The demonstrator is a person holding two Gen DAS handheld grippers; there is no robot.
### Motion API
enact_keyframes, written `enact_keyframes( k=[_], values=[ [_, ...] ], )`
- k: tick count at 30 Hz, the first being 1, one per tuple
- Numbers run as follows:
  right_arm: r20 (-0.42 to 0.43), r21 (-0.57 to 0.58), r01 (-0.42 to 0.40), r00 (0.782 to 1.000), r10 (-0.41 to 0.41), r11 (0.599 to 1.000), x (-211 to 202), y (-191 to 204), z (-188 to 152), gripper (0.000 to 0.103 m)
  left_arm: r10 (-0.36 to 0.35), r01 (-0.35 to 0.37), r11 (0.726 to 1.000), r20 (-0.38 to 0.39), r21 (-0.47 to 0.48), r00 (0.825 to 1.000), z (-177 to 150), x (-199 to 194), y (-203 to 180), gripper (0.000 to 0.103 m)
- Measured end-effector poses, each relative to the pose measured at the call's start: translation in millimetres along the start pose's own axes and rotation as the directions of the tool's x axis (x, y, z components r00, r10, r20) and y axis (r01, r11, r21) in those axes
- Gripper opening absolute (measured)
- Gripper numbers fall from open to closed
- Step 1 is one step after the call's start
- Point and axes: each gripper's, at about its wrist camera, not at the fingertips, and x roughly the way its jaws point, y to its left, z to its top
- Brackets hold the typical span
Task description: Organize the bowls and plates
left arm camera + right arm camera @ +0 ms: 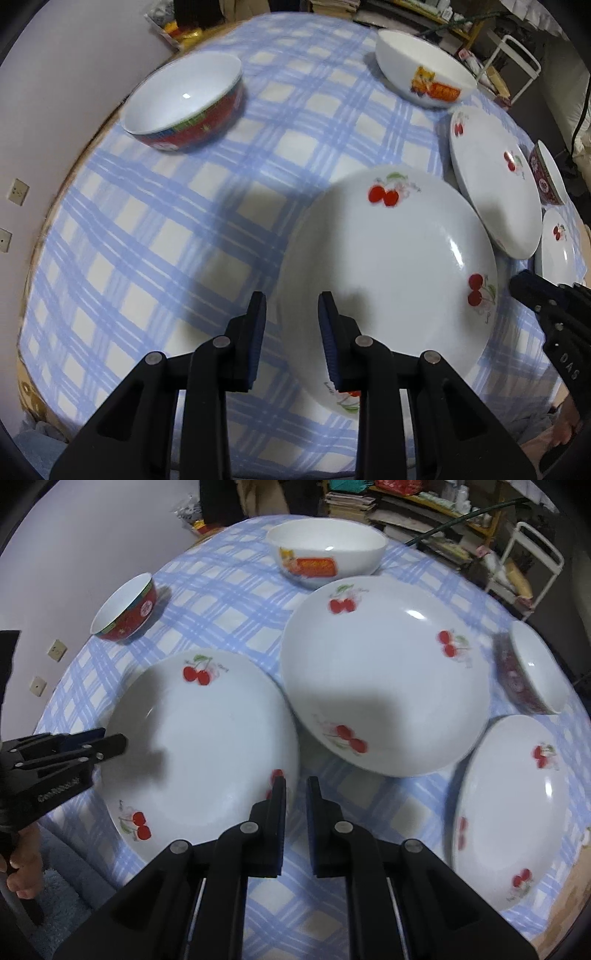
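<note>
left wrist view: the left gripper hangs over the near-left rim of a cherry plate, its fingers parted with the plate's edge running between them; whether the pads touch the rim i cannot tell. that plate lies on the blue checked cloth at 5 o'clock of the table. a second plate sits at its 2 o'clock, rims very near or overlapping, and a third plate shows at the far right edge. a red bowl stands at 10 o'clock, well apart from the plates; a white bowl with an orange print stands at 1 o'clock, and a small maroon bowl is just beyond the second plate. the right gripper enters from 3 o'clock. right wrist view: the right gripper is open only a narrow gap, holding nothing, its tips just off the near-right rim of the first plate, over the cloth. the left gripper reaches in at 9 o'clock at that plate's left rim. the second plate lies at 1 o'clock, the third plate at 3 o'clock, the white bowl at 12, the red bowl at 10, the maroon bowl at 2.
</note>
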Motion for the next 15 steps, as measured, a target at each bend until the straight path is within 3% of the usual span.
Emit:
enact_keyframes(
  k=[5, 6, 8, 10, 13, 14, 15],
  values=[
    [0.022, -0.022, 0.017, 1.000, -0.016, 1.000, -21.8, -1.8, 5.0, 0.011, 0.016, -0.014, 0.999, 0.062, -0.035, 0.998, 11.5, -21.0, 8.9, 0.030],
    [0.035, -0.032, 0.017, 0.999, -0.015, 0.999, -27.9, -2.5, 8.8, 0.012, 0.015, -0.012, 0.999, 0.076, -0.035, 0.997, 15.2, -25.3, 6.8, 0.035],
    [0.062, -0.043, 0.024, 0.998, -0.021, 0.999, -37.1, -4.8, 16.1, 0.023, 0.015, -0.013, 1.000, 0.099, -0.024, 0.995, 21.8, -31.0, 1.4, 0.045],
    [0.100, -0.054, 0.040, 0.994, -0.034, 0.998, -47.3, -8.0, 26.2, 0.055, 0.025, -0.026, 1.000, 0.117, 0.007, 0.993, 29.1, -34.2, -11.0, 0.050],
    [0.150, -0.064, 0.079, 0.986, -0.068, 0.995, -58.1, -17.8, 38.3, 0.089, 0.082, -0.088, 0.995, 0.121, 0.049, 0.989, 41.3, -38.1, -30.5, 0.070],
    [0.159, -0.067, 0.084, 0.985, -0.073, 0.994, -59.2, -22.1, 39.8, 0.093, 0.081, -0.088, 0.995, 0.135, 0.049, 0.988, 45.0, -39.7, -34.5, 0.078],
    [0.165, -0.067, 0.087, 0.983, -0.075, 0.994, -59.3, -26.6, 41.4, 0.098, 0.080, -0.087, 0.995, 0.145, 0.044, 0.986, 47.2, -42.3, -37.7, 0.079]
  ],
)
